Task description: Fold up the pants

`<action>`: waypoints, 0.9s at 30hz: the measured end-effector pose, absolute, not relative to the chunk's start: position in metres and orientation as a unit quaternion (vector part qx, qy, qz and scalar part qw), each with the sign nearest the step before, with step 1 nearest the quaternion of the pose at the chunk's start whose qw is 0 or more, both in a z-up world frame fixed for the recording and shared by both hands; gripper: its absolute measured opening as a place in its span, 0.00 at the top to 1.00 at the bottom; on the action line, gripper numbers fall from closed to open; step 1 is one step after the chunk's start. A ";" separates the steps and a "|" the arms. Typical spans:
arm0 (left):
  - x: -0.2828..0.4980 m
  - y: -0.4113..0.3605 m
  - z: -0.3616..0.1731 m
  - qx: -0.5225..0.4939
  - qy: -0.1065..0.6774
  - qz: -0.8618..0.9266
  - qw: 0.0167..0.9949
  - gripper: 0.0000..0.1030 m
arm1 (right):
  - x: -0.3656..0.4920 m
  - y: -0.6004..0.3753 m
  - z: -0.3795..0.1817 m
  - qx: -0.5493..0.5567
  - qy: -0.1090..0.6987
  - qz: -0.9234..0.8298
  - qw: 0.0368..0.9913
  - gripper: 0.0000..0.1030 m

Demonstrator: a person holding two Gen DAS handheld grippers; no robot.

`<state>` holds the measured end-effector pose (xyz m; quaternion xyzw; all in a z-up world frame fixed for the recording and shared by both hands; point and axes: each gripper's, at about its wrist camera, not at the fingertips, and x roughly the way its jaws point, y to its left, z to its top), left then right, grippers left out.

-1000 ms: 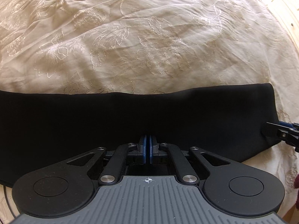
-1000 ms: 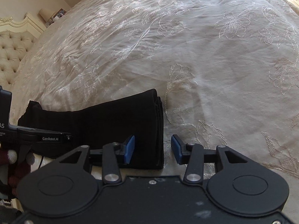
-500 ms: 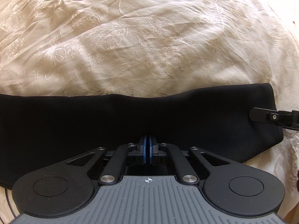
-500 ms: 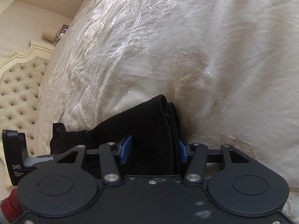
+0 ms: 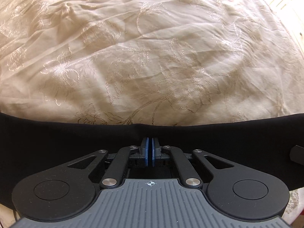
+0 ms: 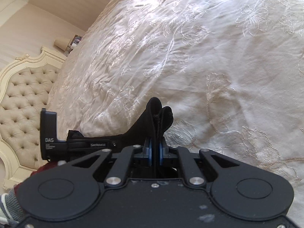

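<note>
The black pants (image 5: 76, 152) lie on the cream bedspread (image 5: 152, 57) as one long thin strip, so the two legs already look laid one on top of the other. That first fold seems done. In the left wrist view the strip runs from 9 o'clock to 3 o'clock across the bottom half of the picture.

The left gripper (image 5: 150, 148) has its blue pads pressed together right at the near edge of the pants. I cannot tell if it pinches the cloth.

The right gripper (image 6: 155, 152) has just been closing its jaws, and the cloth is between them. It now pinches one end of the pants (image 6: 157, 117), and that end sticks up in a bunch toward 12 o'clock, off the bed.

What I think is left: carry that end over to the other end, lay it flat, and smooth it. The pants are not short and neat yet.
</note>
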<state>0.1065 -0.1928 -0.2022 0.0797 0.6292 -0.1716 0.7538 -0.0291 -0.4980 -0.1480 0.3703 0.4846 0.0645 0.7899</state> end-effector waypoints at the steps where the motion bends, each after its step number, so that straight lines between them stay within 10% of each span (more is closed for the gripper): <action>1: 0.103 -0.192 -0.197 0.080 0.622 -0.176 0.759 0.96 | -0.028 -0.494 -0.145 0.366 0.485 0.063 0.792 0.92; 27: 0.092 -0.053 -0.156 0.043 0.587 -0.263 0.764 0.95 | -0.004 -0.363 -0.053 0.325 0.446 -0.025 0.834 0.91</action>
